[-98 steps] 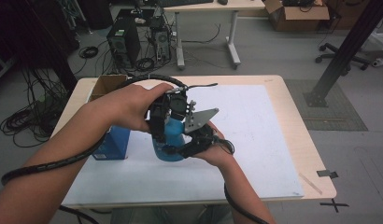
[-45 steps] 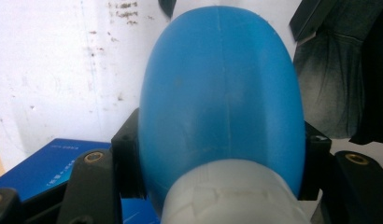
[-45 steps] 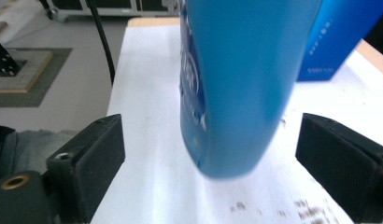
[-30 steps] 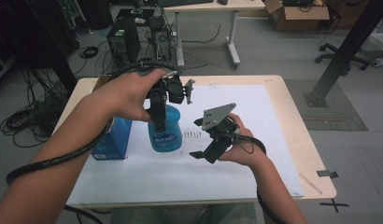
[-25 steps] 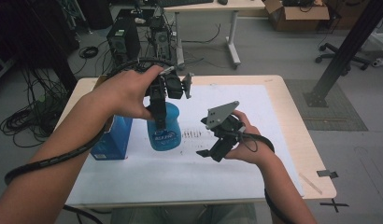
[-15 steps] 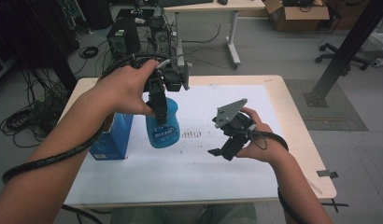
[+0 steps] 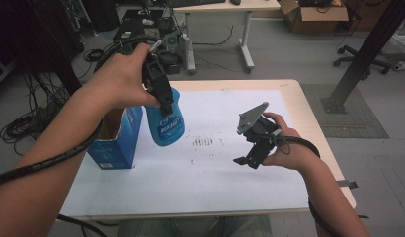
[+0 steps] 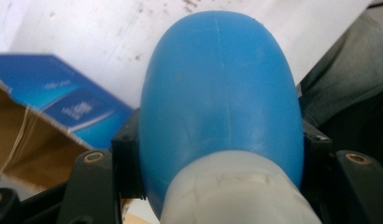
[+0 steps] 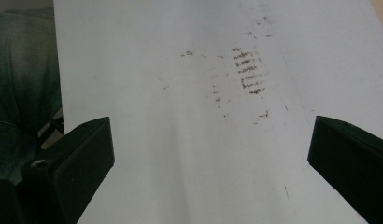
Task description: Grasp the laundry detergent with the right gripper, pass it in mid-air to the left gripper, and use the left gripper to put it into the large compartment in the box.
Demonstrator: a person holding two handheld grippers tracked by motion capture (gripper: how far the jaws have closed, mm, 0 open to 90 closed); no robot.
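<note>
While the high view looked down, the left tongs [image 7: 163, 101] clenched the blue bottle [image 7: 165, 123] by its neck, lifted off the tabletop [image 7: 289, 94] at ten o'clock, beside the open blue box [image 7: 114, 140]. From the left gripper view, the bottle [image 8: 220, 88] looked smooth, rigid and probably slippery; under the pale collar [image 8: 236, 191] seemed the safest hold. From the right gripper view, the right tongs [image 9: 210, 154] stood released over stained white paper [image 9: 180, 140].

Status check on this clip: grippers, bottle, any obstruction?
Left gripper shut on blue bottle, lifted off the white sheet. Right gripper open, holding nothing, over the sheet. Open blue box sits beside the bottle.
</note>
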